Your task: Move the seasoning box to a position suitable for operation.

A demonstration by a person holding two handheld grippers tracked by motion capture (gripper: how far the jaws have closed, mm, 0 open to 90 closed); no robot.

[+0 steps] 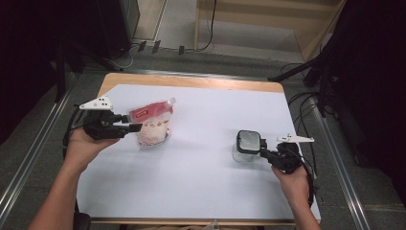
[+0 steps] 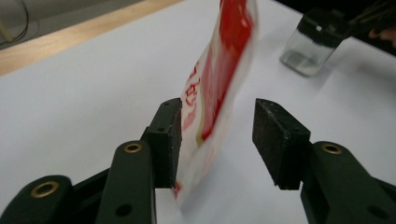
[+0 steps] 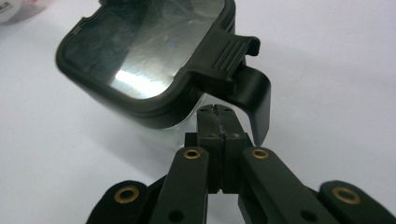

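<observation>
A white sheet [image 1: 201, 158] covers most of the light wooden tabletop [image 1: 191, 81]. Behind the table, black cables [image 1: 206, 28] trail over the grey floor [image 1: 182, 57], beside pale wooden furniture legs [image 1: 197, 24].

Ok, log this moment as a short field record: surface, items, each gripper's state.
surface: table covered with a white sheet
pouch: red and white pouch, standing, top leaning
jar: clear container with black lid, upright
left gripper: left gripper open, the pouch between its jaws, one pad against it, the other apart
right gripper: right gripper shut, tips at the jar's side below the lid clasp
</observation>
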